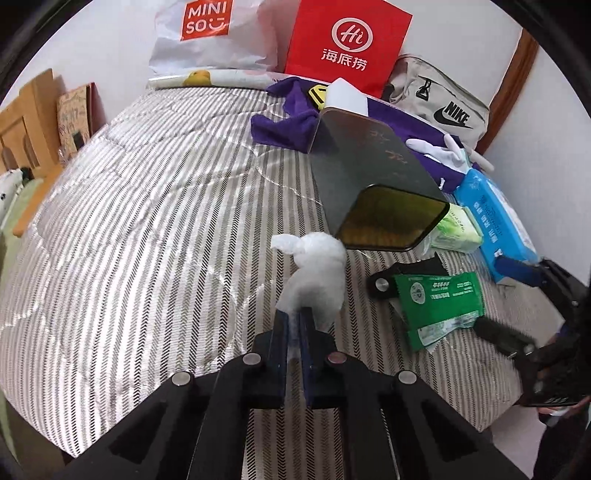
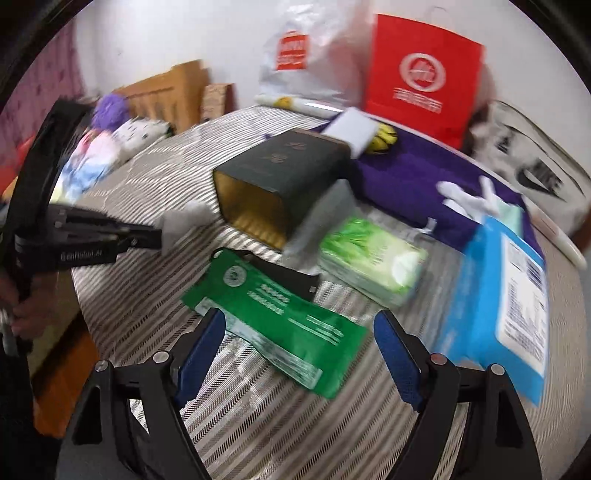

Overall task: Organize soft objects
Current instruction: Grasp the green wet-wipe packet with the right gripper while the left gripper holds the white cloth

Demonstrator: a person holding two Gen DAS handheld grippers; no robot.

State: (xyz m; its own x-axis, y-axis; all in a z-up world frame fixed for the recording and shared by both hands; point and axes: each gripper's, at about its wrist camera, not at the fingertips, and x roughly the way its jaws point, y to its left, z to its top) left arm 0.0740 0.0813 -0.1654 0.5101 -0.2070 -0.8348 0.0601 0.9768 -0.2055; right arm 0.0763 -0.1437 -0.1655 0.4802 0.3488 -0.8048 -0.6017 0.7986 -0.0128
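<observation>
My left gripper [image 1: 295,314] is shut on a crumpled white tissue wad [image 1: 314,269], held just above the striped quilt [image 1: 147,221]. Right beyond the wad lies a dark green tin [image 1: 369,173] on its side, its gold inside facing me. In the right wrist view, the left gripper [image 2: 160,236] holds the wad [image 2: 184,218] beside the tin's [image 2: 288,166] mouth. My right gripper [image 2: 299,315] is open, with its blue pads [image 2: 201,347] on either side of the near end of a flat green packet [image 2: 280,317]. The pads do not touch the packet.
A black part [image 2: 284,273] lies under the packet. A light green tissue pack [image 2: 369,266], blue pack [image 2: 495,317], purple cloth [image 2: 424,177] and white glove [image 2: 469,195] crowd the right. A red bag [image 1: 347,40], white bag [image 1: 207,33] and Nike bag [image 1: 439,103] stand at the wall.
</observation>
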